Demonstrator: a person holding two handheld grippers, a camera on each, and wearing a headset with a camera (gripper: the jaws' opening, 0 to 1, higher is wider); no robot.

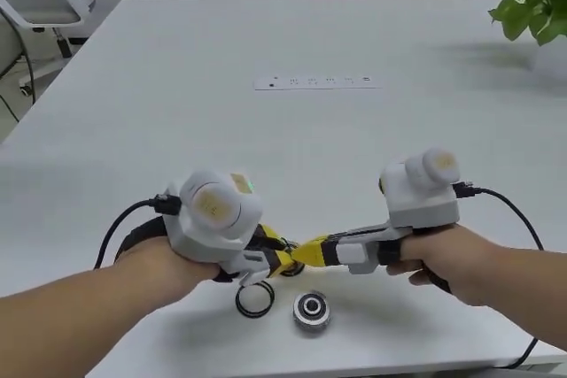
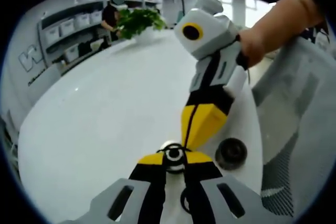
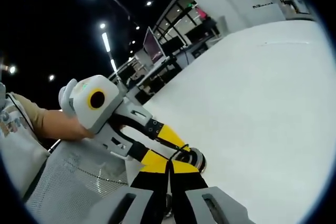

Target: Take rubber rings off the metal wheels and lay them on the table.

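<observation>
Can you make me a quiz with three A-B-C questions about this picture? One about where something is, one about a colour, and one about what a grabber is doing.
1. Where is the loose black ring?
A. Beside the plant
B. On the table, next to a metal wheel
C. On a chair

2. What colour are the left gripper's fingertips?
A. Red
B. Green
C. Yellow

3. What is the left gripper doing?
A. Shut on a small wheel
B. Hanging open
C. Lying on the table

Answers: 1 B, the ring lies flat just left of that wheel. 2 C, both tips are yellow. 3 A, the small wheel sits clamped between its jaws.
</observation>
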